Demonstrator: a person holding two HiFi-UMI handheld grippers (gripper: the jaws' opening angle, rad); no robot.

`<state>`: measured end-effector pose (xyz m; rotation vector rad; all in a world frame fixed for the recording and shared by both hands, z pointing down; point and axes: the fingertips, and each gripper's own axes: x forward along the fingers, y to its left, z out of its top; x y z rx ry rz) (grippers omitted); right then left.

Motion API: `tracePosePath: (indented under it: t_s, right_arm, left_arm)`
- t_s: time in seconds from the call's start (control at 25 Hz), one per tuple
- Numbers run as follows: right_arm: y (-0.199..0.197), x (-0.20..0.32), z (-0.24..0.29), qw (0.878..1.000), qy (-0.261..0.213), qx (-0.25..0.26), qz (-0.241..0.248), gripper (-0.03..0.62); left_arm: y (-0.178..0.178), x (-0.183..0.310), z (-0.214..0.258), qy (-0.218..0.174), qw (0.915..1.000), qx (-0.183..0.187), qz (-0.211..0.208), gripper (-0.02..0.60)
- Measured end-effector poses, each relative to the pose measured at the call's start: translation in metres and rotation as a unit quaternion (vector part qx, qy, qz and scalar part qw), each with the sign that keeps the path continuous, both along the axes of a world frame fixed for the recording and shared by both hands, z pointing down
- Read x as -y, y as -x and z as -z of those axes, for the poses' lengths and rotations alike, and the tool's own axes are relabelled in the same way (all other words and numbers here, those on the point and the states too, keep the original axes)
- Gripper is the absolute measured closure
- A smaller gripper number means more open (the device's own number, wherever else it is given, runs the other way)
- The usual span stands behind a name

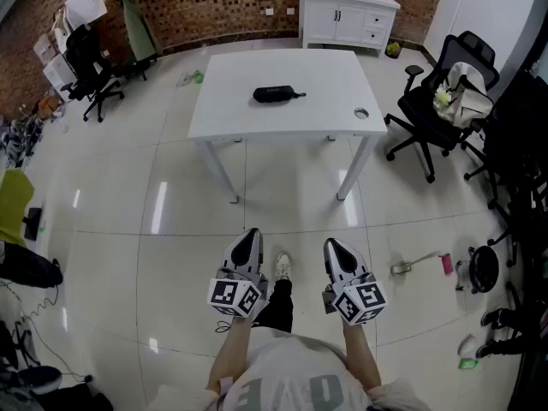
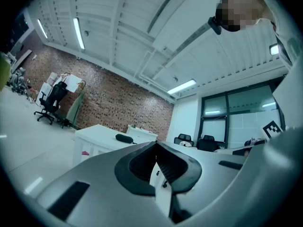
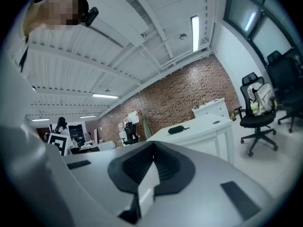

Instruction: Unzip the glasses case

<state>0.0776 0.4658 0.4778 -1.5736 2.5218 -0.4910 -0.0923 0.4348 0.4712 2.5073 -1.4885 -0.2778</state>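
Note:
A black glasses case [image 1: 276,94] lies shut on the white table [image 1: 231,114], near its far middle, with a short strap to its right. It shows small in the left gripper view as the case [image 2: 124,138] and in the right gripper view as the case [image 3: 176,129]. My left gripper [image 1: 251,235] and right gripper [image 1: 330,246] are held low over the floor, well short of the table, both pointing toward it. Each has its jaws pressed together with nothing between them.
A white cabinet [image 1: 346,14] stands behind the table against the brick wall. Black office chairs [image 1: 441,97] stand to the right, another chair [image 1: 92,67] at the far left. Small items [image 1: 416,265] lie on the floor at the right. The person's shoe [image 1: 282,266] shows between the grippers.

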Motion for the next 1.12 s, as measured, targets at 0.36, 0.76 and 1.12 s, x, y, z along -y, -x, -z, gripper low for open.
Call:
tracePosePath:
  t_s: [0.36, 0.76, 1.12]
  right_arm:
    - [0.017, 0.278, 0.051, 0.999, -0.026, -0.012, 0.018, 0.594]
    - [0.024, 0.497, -0.019, 0.994, 0.034, -0.054, 0.083, 0.594]
    - [0.016, 0.672, -0.082, 0.967, 0.107, -0.179, 0.145, 0.594]
  left_arm:
    - [0.027, 0.27, 0.04, -0.004, 0.9998, 0.016, 0.009, 0.581]
    - [0.012, 0.475, -0.04, 0.111, 0.9919, 0.059, 0.021, 0.581]
    - [0.039, 0.59, -0.114, 0.281, 0.9528, 0.054, 0.102, 0.581]
